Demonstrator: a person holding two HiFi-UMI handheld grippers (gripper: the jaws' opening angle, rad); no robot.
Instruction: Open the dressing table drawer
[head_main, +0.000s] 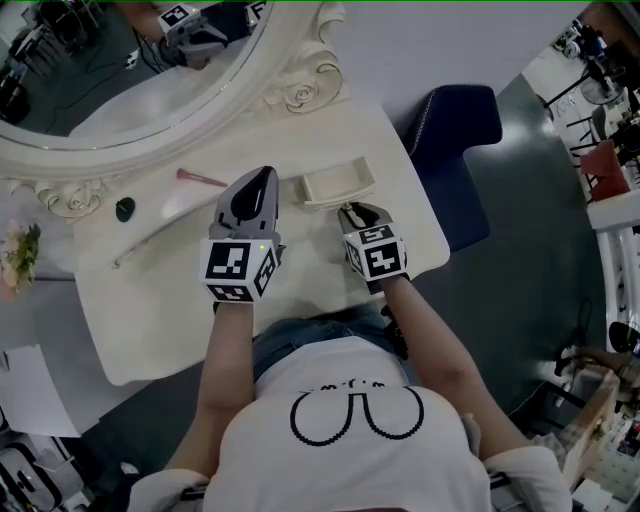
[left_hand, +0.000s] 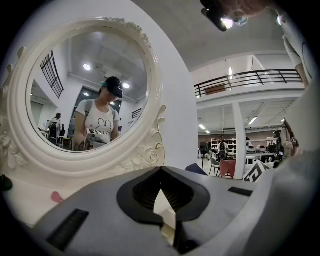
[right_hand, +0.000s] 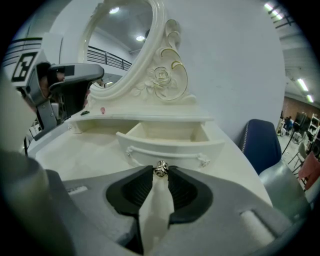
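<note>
I'm keeping the right claw (right_hand: 160, 173) pinched on the small metal knob (right_hand: 160, 169) of the drawer (right_hand: 170, 142), which is sitting pulled out over the white surface (head_main: 170, 310) near the mirror (head_main: 120, 60). My left claw (left_hand: 160, 169) is hovering to the drawer's left, closed and gripping nothing

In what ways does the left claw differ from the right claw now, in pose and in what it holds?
The right claw is shut on the small metal knob of the open drawer; the left claw is shut on nothing. The right claw tilts down toward the drawer; the left claw points level at the mirror. Both are grey with black pads.
</note>
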